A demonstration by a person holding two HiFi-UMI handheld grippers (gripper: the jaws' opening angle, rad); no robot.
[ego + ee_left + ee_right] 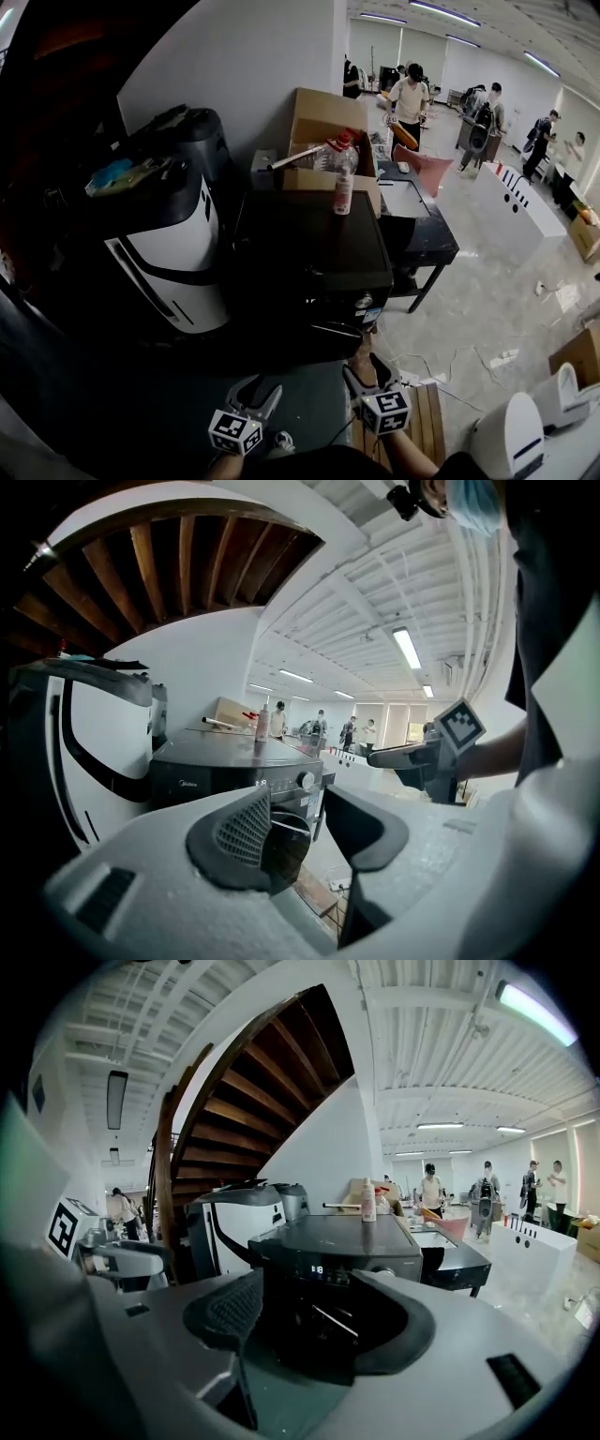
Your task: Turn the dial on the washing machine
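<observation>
The black washing machine [309, 258] stands in the middle of the head view, its round silver dial [305, 780] at the right end of the front panel. From the right gripper view the dial [383, 1270] peeks out just behind the right jaw, beside the lit display [317, 1269]. Both grippers hover in front of the machine, short of its panel. My left gripper [262, 394] [309, 822] is open with nothing between its pads. To its right, my right gripper [368, 373] [314, 1321] is also open and empty.
A white-and-black appliance [173, 253] stands against the washer's left side. A spray bottle [344, 187] sits on the washer's top, with cardboard boxes [323, 122] behind it. A black table [427, 239] is at the right, wooden slats [427, 422] on the floor, people farther back.
</observation>
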